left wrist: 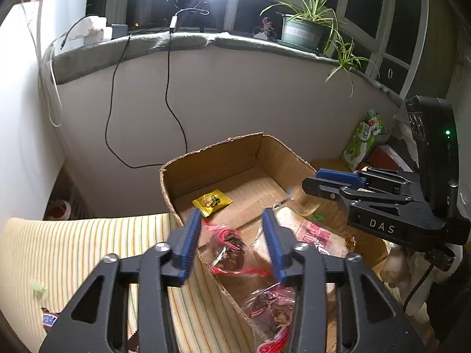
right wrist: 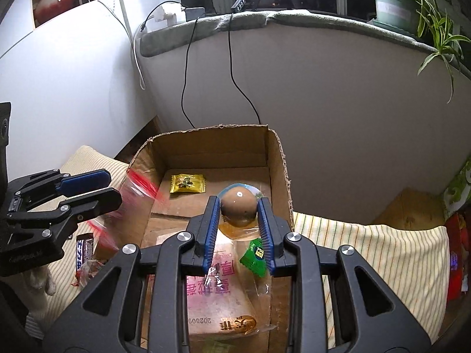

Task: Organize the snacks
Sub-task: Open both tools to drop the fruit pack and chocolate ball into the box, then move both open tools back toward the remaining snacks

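Observation:
An open cardboard box (left wrist: 212, 158) (right wrist: 276, 153) sits on a striped cloth. Inside lie a yellow candy packet (left wrist: 212, 201) (right wrist: 187, 184), red-trimmed clear packets of dark snacks (left wrist: 231, 250) and a bread packet with pink print (right wrist: 217, 291). My left gripper (left wrist: 232, 220) is open above the box's near edge, and a red-trimmed packet (right wrist: 141, 188) shows blurred just beside it. My right gripper (right wrist: 239, 203) is shut on a clear packet holding a brown egg (right wrist: 238, 207), above the box. It also shows in the left wrist view (left wrist: 321, 182).
A Snickers bar lies on the cloth (left wrist: 50, 320) (right wrist: 84, 253). A green snack bag (left wrist: 363, 141) and a red box (right wrist: 456, 253) stand to the right. Cables hang down the wall behind the box. A potted plant (left wrist: 303, 29) stands on the windowsill.

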Tool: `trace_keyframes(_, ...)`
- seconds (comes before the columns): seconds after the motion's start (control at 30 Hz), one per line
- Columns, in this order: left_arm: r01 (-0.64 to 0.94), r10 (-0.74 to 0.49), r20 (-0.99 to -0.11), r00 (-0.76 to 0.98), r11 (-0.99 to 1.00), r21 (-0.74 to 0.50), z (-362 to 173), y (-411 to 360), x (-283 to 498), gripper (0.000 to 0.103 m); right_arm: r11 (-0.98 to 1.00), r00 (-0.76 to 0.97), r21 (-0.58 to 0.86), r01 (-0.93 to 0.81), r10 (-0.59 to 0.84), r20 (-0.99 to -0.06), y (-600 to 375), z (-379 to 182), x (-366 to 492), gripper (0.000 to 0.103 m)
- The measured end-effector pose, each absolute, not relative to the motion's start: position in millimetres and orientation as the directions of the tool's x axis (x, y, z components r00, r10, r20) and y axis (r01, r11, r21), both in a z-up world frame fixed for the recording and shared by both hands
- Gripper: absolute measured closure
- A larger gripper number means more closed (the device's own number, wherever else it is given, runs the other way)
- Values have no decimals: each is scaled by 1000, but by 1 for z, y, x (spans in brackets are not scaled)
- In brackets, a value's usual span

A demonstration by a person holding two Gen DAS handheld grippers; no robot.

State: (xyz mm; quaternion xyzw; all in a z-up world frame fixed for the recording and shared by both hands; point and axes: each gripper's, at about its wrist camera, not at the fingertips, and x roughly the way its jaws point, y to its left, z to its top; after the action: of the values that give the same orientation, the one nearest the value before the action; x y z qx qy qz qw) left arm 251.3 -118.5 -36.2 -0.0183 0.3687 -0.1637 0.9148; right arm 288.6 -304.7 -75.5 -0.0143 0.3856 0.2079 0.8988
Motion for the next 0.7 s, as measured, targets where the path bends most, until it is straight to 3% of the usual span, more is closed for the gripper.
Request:
trace_keyframes(0.07, 287, -313, -667, 676, 946, -152, -35, -119, 250, 59, 915, 620, 130, -381, 357, -698, -305, -75, 288, 72)
trace_keyframes(0.13, 286, -311, -665, 679, 946, -151, -34, -119, 249, 58, 920, 633, 124, -371, 349, -691, -307, -73, 286, 50)
trace_keyframes(0.23, 284, -311, -662, 682, 947, -151, -32, -118, 248, 58, 925, 648, 118, -362, 340, -682, -308, -70, 284, 38)
trace_keyframes(0.5, 265, -306, -652, 694, 950, -164, -27, -107, 238, 51, 934, 669, 116, -337, 324, -669, -309, -60, 276, 18)
trace_keyframes(0.7, 248, -295, -643, 707, 955, -165, -22, -94, 229, 46, 931, 668, 120, -344, 332, -666, -304, -54, 267, 16)
